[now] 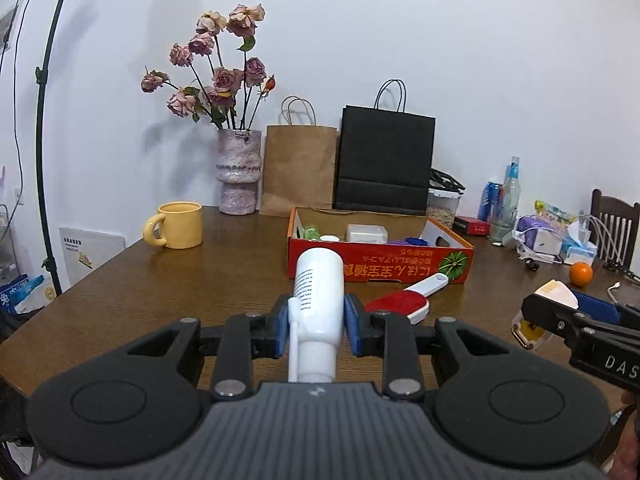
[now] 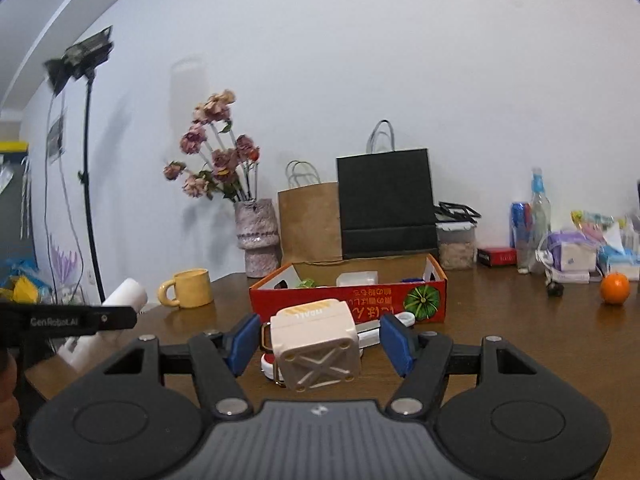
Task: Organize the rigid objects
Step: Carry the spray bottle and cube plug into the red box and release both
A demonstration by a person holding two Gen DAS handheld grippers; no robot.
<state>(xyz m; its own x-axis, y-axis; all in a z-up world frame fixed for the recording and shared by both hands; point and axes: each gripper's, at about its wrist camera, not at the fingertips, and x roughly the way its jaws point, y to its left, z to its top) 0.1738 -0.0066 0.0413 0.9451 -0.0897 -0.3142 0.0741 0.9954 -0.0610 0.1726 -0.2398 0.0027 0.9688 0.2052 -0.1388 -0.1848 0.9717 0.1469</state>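
A white plastic bottle (image 1: 319, 300) was clamped between the blue pads of the left gripper (image 1: 316, 320), its base pointing forward toward a red cardboard box (image 1: 380, 268) on a brown wooden table (image 1: 160, 288). The bottle was held above the tabletop, just short of the box's near wall.

A cream-coloured, boxy device (image 2: 316, 344) with an X moulded on its near face was seen between the pads of the right gripper (image 2: 318, 342); its jaws stood partly apart, and whether the pads pressed on the device could not be told, though it was carried clear of the table. From the left camera, the same device (image 1: 536, 320) was seen projecting from the right gripper's fingers.

A red and white lint brush (image 1: 404, 300) lay on the table just in front of the box. Inside the box, a white rectangular adapter (image 1: 367, 233) and a green item (image 1: 310, 233) were visible. A yellow mug (image 1: 176, 225), a vase of dried roses (image 1: 239, 172), two paper bags and an orange (image 1: 581, 274) stood around it.
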